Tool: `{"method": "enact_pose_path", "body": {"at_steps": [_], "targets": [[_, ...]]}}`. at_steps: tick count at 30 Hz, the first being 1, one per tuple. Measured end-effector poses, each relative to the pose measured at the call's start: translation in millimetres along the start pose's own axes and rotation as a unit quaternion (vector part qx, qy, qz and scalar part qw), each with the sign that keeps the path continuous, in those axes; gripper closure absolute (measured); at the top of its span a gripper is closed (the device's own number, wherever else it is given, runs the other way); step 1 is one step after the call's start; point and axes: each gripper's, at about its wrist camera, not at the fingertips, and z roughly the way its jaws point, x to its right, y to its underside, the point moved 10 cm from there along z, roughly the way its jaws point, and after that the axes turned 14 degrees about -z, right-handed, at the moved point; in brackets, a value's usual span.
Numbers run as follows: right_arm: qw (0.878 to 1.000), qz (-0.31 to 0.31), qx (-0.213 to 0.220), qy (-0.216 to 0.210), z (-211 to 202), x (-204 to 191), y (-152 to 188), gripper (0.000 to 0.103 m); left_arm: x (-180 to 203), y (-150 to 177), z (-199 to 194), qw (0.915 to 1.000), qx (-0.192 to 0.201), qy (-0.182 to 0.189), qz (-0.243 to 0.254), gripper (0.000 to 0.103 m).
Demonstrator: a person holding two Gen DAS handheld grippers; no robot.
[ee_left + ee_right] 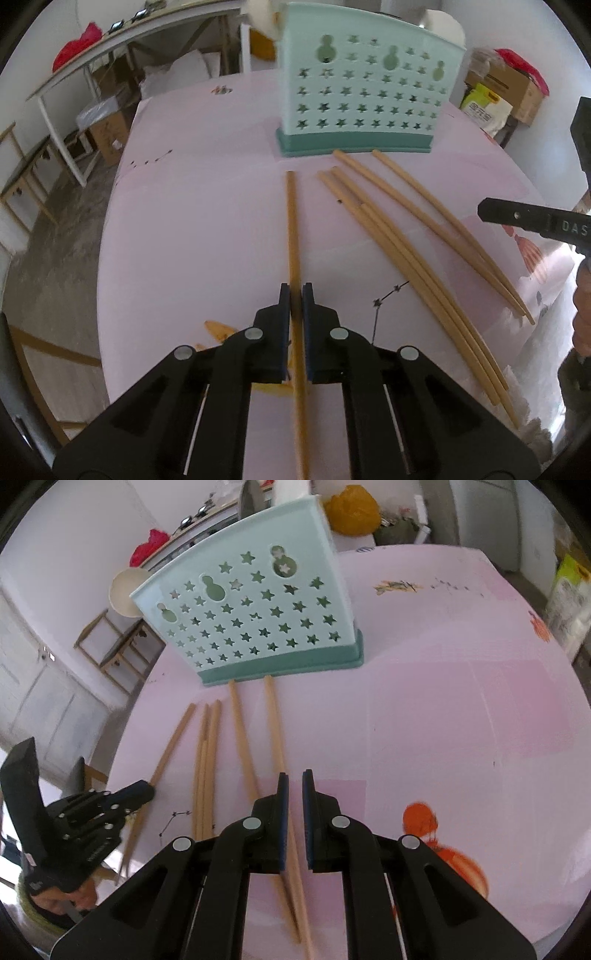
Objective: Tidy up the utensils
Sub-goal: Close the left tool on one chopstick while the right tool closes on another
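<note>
A mint-green utensil holder [354, 92] [251, 620] with star cut-outs stands upright at the far side of the pink table [203, 221]. Several wooden chopsticks [406, 258] [207, 760] lie loose in front of it. My left gripper [294, 291] [146, 792] is shut on the leftmost chopstick [293, 229] [173, 742], which runs straight between its pads toward the holder. My right gripper [294, 775] [484, 214] hovers over the rightmost pair of chopsticks [273, 731], its jaws almost together with a thin gap. Nothing is clamped in it, and one chopstick lies on the table beneath.
The table [443, 701] drops off at its left edge onto a concrete floor. A white bowl [123, 590] sits behind the holder. Cardboard boxes and bags [517, 88] stand beyond the far right corner. A hand [583, 314] shows at the right border.
</note>
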Motion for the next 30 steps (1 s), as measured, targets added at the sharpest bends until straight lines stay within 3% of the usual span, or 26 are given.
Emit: {"method": "enact_pose_path", "body": {"at_steps": [9,12,18,30], "targets": [[0.996,-0.079,-0.038,-0.002,32.2,-15.9,-18.7,0.095,-5.3,-0.6,-0.5,0.9996,-0.001,0.005,-0.027,0.098],[0.995,-0.090,-0.047,-0.001,37.7,-19.2,-17.5,0.094,-6.0,-2.2,0.2,0.9995,-0.004,0.007,-0.030,0.098],[0.993,-0.108,-0.051,-0.001,42.0,-27.0,-19.6,0.082,-6.3,-3.3,0.4,0.9995,-0.004,0.006,-0.031,0.098],[0.991,-0.119,-0.058,0.004,49.6,-28.4,-27.7,0.083,-7.9,-4.3,1.2,0.9993,-0.002,0.006,-0.037,0.098]]}}
